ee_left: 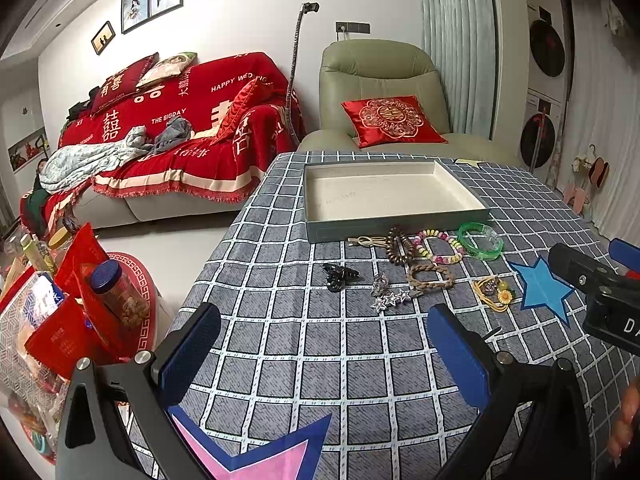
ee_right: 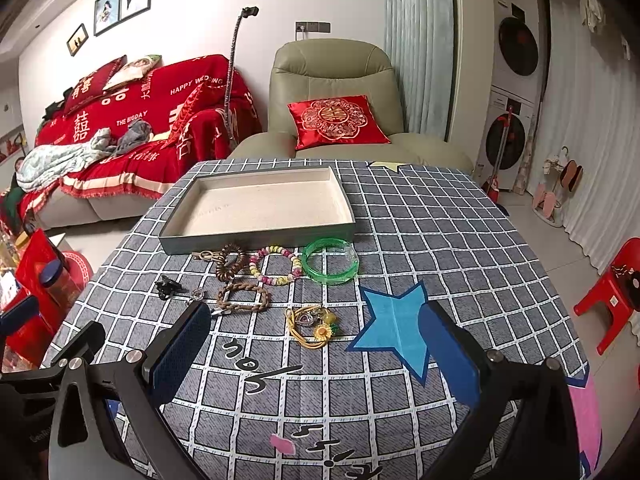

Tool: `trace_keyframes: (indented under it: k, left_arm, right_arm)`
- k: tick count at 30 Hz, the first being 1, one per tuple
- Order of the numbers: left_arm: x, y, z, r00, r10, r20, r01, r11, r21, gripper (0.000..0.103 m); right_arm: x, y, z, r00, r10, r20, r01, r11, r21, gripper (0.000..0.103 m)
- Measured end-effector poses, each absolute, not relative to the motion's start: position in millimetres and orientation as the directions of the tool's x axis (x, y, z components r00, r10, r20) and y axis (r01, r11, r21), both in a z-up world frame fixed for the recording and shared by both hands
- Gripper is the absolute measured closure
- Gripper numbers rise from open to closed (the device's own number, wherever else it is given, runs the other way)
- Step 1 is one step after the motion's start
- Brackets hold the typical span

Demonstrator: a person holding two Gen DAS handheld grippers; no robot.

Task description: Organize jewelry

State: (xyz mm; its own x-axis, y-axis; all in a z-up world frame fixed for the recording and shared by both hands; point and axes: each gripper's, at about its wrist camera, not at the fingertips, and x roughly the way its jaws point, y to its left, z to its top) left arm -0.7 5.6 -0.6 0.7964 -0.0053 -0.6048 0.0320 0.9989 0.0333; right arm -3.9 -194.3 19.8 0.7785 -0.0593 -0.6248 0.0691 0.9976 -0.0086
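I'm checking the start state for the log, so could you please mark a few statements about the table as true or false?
1. The tray holds no jewelry. True.
2. The green bangle lies inside the tray. False: it lies on the tablecloth, in front of the tray.
3. The right gripper is shut on a bracelet. False: it is open, holding nothing.
4. The left gripper is open. True.
5. The beaded bracelet lies left of the bangle. True.

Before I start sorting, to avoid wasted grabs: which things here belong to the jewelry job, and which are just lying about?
Job: tray, green bangle, bead bracelet, braided band, black hair claw, star clip.

Lying about: blue star, pink star, snack jar.
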Motion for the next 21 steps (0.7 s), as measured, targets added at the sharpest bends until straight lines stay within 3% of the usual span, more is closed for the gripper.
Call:
trace_keyframes:
  k: [21]
  left_arm:
    - [-0.1,4.2,-0.3,0.795,-0.005,-0.606,0.031,0.999,0.033,0.000]
  right_arm:
    - [-3.1,-193.2,20.8,0.780,-0.058,-0.623,0.068,0.998,-0.009,0.000]
